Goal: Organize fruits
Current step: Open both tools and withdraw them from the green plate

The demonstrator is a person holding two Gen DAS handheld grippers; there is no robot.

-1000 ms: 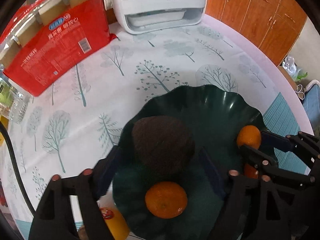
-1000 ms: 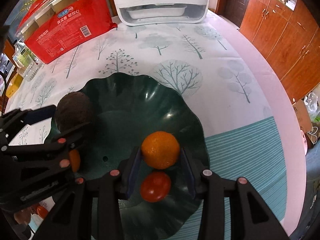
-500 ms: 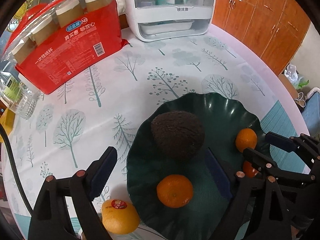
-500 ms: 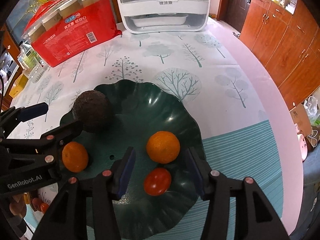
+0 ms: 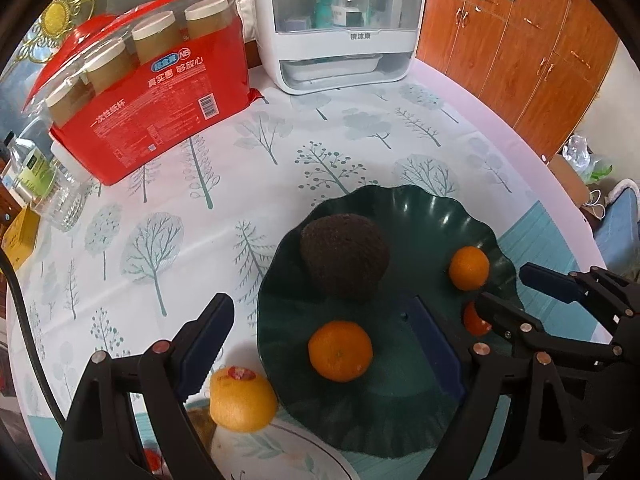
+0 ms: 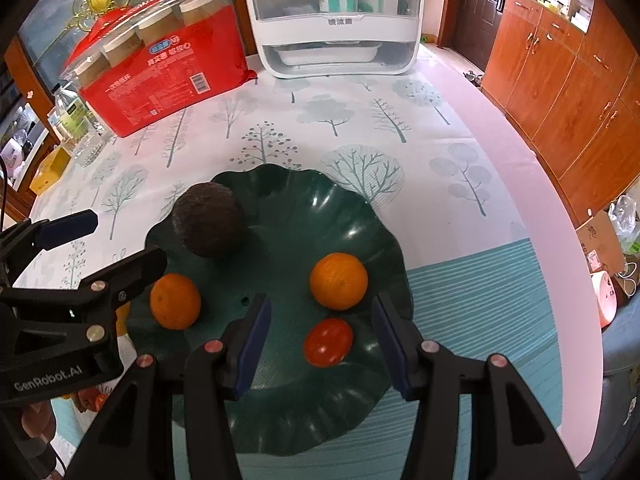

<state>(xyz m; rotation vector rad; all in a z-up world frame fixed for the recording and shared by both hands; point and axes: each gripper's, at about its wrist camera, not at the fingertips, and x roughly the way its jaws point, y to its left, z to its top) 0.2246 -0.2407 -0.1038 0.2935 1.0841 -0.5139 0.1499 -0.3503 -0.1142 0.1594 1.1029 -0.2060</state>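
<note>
Fruit count first: on my green dish (image 6: 352,216) I see four pieces, namely one dark rough-skinned fruit (image 6: 208,225), two oranges, and one small tomato (image 6: 328,342). One orange (image 6: 175,301) lies toward the dish's left side, the second orange (image 6: 339,281) toward its right, just beyond the tomato. A fifth piece, a yellow-orange fruit (image 5: 242,399) with a red sticker on top, sits off the dish, just beside its left rim, partly on a white plate (image 5: 304,450) at the near edge of the worktop (image 5: 168,208).

My left tongs (image 5: 322,346) hang over the dish's left rim, spread wide and holding nothing; one finger is outside the dish over the cloth, the other over the dish floor, with the left orange between them but untouched. My right tongs (image 6: 322,334) hover over the dish's near right part, likewise spread and empty, the tomato lying between the fingers and the right orange just ahead of the tips. Both point away from me toward the white appliance (image 6: 334,16) at the far edge.

The dark fruit is egg-shaped, but I cannot tell its long axis; the tomato's runs roughly across my right tongs. One red pack (image 5: 156,92) of cups stands far left.
</note>
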